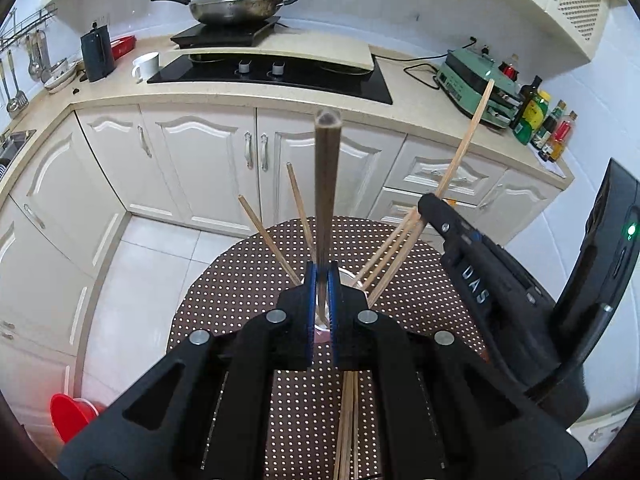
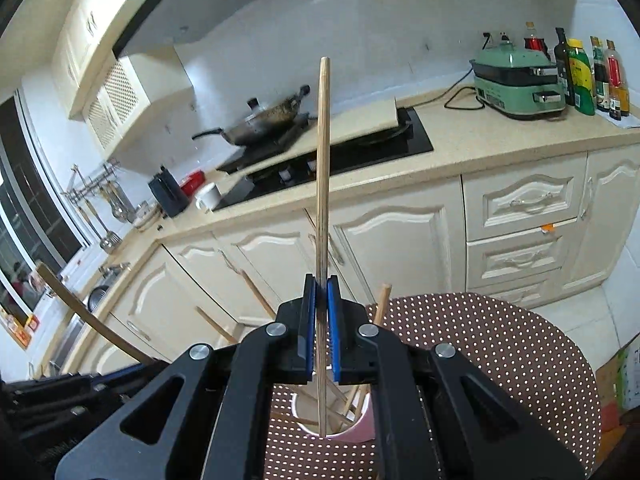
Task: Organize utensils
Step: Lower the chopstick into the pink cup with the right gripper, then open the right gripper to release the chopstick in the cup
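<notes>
My left gripper (image 1: 322,276) is shut on a dark brown chopstick (image 1: 326,184) that stands nearly upright above a pink cup (image 1: 322,334), which the fingers mostly hide. Several light wooden chopsticks (image 1: 272,240) fan out of that cup. To the right, my right gripper (image 1: 428,210) holds a light chopstick (image 1: 468,136). In the right wrist view the right gripper (image 2: 321,284) is shut on this light chopstick (image 2: 323,160), whose lower end reaches the mouth of the pink cup (image 2: 362,434). At the lower left are the left gripper's body (image 2: 80,392) and its dark chopstick (image 2: 80,312).
The cup stands on a round table with a brown dotted cloth (image 2: 500,360). More loose chopsticks (image 1: 348,420) lie on it near me. Behind are cream cabinets (image 1: 200,160), a hob with a wok (image 1: 236,8), a green appliance (image 2: 516,80) and bottles. A red bucket (image 1: 70,416) sits on the floor.
</notes>
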